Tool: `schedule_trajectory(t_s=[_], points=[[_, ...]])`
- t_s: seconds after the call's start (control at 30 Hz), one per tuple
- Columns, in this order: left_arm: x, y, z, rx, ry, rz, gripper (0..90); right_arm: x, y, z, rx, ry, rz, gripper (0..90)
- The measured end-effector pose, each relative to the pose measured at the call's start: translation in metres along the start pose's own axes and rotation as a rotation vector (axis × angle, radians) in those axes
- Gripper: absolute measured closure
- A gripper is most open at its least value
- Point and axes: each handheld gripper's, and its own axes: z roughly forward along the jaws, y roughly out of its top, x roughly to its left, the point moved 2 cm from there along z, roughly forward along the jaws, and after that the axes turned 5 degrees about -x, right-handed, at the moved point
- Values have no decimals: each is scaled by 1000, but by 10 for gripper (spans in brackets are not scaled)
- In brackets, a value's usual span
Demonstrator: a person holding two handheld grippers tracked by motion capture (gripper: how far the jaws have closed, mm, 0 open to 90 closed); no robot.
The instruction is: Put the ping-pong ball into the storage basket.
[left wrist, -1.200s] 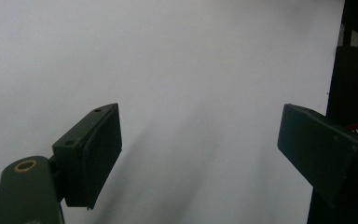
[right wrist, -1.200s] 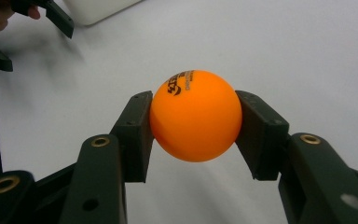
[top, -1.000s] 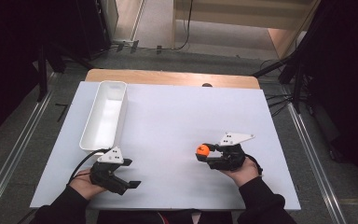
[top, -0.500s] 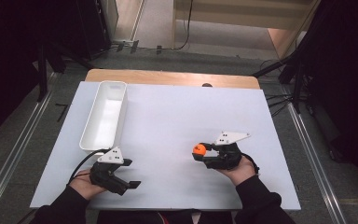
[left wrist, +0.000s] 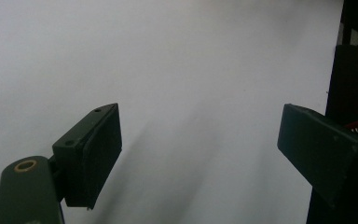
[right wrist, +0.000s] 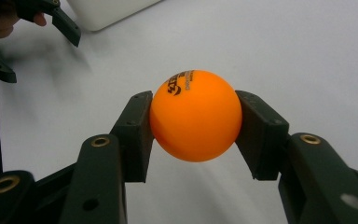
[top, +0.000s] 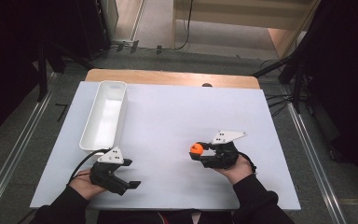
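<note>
High view: white table (top: 168, 116) on a grey floor, white tray (top: 103, 116) at its far left. Right gripper (top: 196, 150) clamps a glossy orange ball (top: 196, 149) with black print, at the table's near right. Left gripper (top: 129, 179) gapes, empty.

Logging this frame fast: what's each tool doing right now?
Left tool: open, holding nothing.
Right tool: shut on the ball.
</note>
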Motion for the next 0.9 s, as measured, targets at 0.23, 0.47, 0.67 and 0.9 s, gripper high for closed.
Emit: schedule_trajectory(t_s=[0.23, 0.47, 0.67, 0.9], points=[[0, 0, 0, -1, 0, 0, 140, 1, 3, 3, 1, 3, -9, 486], [0, 0, -1, 8, 2, 2, 140, 2, 4, 6, 1, 7, -7, 486], [0, 0, -1, 9, 1, 2, 139, 3, 6, 8, 2, 9, -15, 486], [0, 0, -1, 9, 2, 1, 140, 4, 8, 11, 3, 13, -15, 486]])
